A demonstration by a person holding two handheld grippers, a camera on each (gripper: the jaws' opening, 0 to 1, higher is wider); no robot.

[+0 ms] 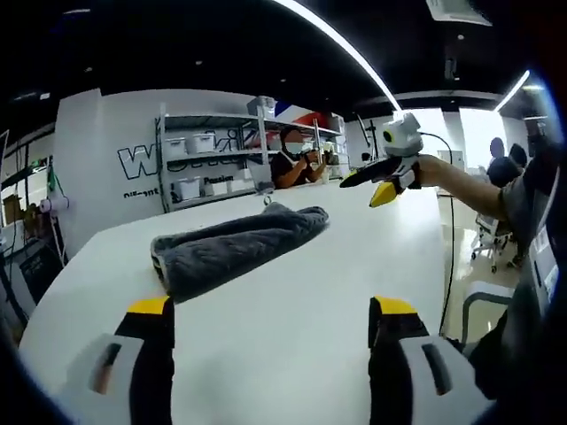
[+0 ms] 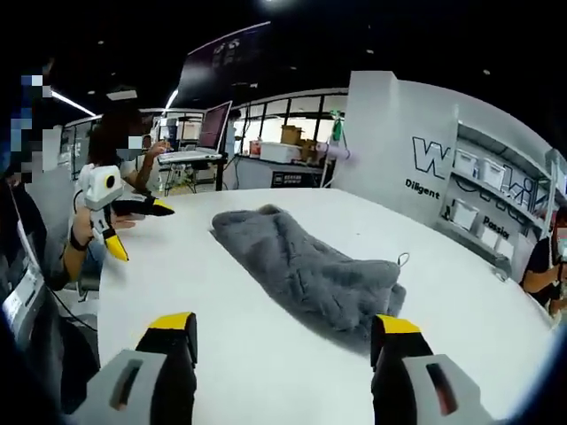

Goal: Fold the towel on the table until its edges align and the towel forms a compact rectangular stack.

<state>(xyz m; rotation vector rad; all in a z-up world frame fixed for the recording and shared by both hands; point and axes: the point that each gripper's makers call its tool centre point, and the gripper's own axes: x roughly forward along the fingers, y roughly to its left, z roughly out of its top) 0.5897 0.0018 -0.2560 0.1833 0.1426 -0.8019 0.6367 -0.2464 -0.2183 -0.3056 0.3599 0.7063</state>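
Note:
A grey fluffy towel [image 1: 239, 241] lies folded into a long, loose bundle on the white table [image 1: 292, 354], just beyond my left gripper [image 1: 272, 310], whose yellow-tipped jaws stand open and empty. My right gripper [image 1: 361, 193] hovers above the table's far right, held by a hand, jaws apart, clear of the towel. In the right gripper view the towel [image 2: 306, 266] stretches away from the open, empty right gripper [image 2: 285, 323], with a small hanging loop [image 2: 403, 258] at its near end. My left gripper [image 2: 146, 233] hangs open over the table's left edge.
Shelves with white bins [image 1: 208, 164] stand behind the table, and a person [image 1: 292, 166] sits beyond its far edge. Office chairs [image 1: 492, 239] stand to the right. Another person [image 2: 128, 146] sits near a monitor [image 2: 215, 126]. Bare table surrounds the towel.

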